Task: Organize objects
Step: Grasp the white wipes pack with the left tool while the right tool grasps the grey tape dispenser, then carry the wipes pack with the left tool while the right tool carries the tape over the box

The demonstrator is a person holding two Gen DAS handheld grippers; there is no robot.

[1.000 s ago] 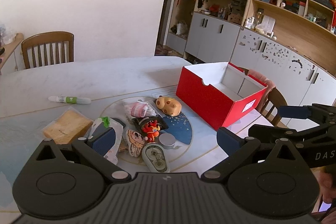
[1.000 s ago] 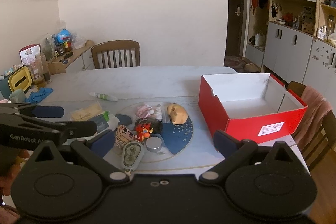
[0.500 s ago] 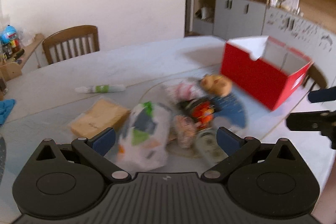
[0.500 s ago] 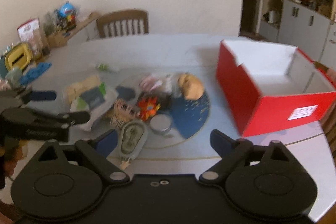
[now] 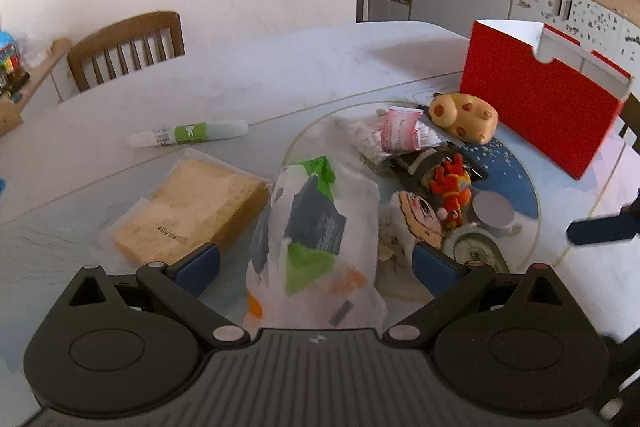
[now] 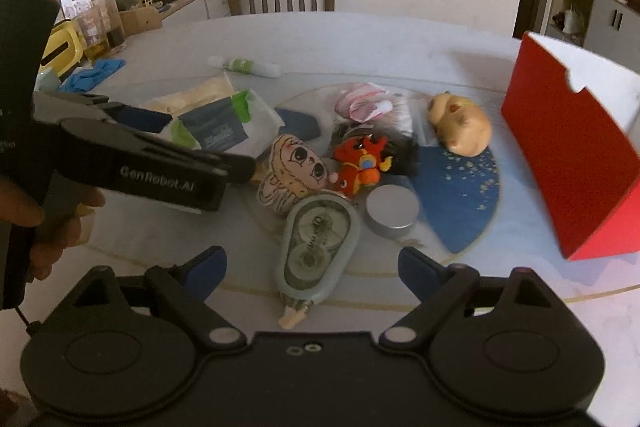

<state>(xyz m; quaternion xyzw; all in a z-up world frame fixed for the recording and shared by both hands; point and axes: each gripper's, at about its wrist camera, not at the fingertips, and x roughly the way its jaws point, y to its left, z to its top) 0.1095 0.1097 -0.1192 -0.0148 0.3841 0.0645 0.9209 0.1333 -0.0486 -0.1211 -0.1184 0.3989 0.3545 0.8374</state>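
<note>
The white packet is framed lengthwise between the left gripper, fingers spread, nothing pinched; the tape dispenser is lined up just beyond the right gripper, jaws just narrowed, empty.

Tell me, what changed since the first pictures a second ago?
Both grippers dropped closer to the toy pile. The left gripper now straddles the white plastic packet, open. The right gripper, jaws just narrowing, flanks the grey tape dispenser, touching nothing. The objects and red cardboard box stayed put.
</note>
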